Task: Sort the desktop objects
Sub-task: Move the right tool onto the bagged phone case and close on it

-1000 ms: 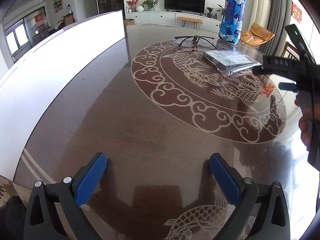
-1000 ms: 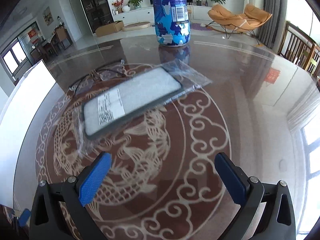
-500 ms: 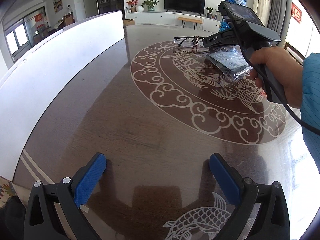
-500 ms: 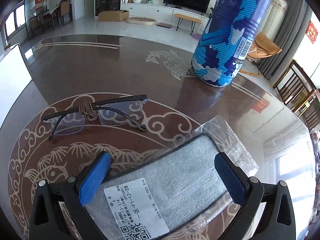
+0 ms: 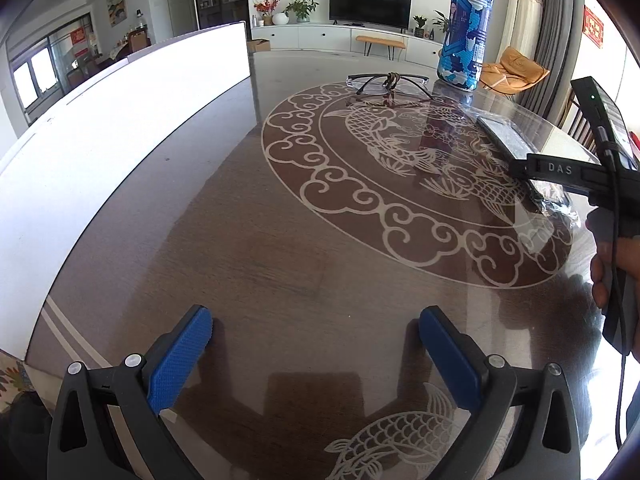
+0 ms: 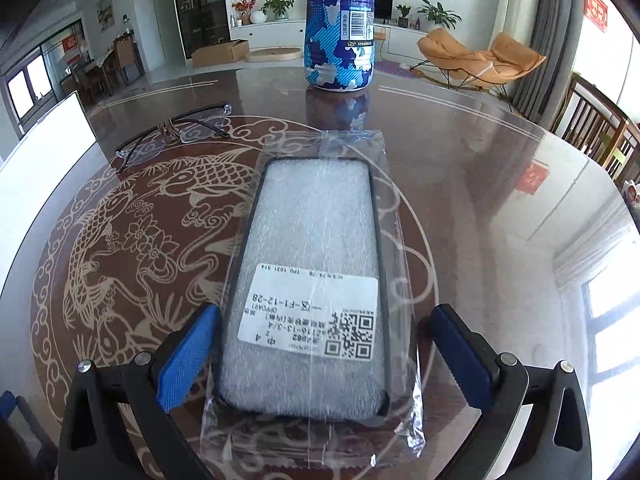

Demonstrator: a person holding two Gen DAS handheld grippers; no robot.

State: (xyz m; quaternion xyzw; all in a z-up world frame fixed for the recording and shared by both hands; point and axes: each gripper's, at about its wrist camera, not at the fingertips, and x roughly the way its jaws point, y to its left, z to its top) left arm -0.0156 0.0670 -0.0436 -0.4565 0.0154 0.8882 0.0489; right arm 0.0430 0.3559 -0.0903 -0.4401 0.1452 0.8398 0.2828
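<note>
A phone case [image 6: 316, 240] in a clear plastic bag, grey foam inside and a white label on top, lies lengthwise on the dark table. My right gripper [image 6: 324, 312] is open, and its blue pads [image 6: 188, 352] stand on either side of the case's near end without touching it. Folded glasses [image 6: 172, 136] lie to the far left. A tall blue patterned can [image 6: 340, 24] stands upright behind the case. My left gripper [image 5: 316, 340] is open over bare table, with nothing between its fingers. From there the glasses [image 5: 390, 80], can [image 5: 464, 32] and case [image 5: 504, 140] are far off.
A long white panel [image 5: 120, 120] runs along the table's left edge, also visible in the right wrist view as the white panel [image 6: 48, 144]. The table [image 5: 280, 240] carries a carp pattern. A hand [image 5: 608, 272] holds the right tool at the right edge.
The right gripper has drawn back from the glasses and turned, so it now lines up along the phone case with the near end between its fingers. The left gripper has stayed put.
</note>
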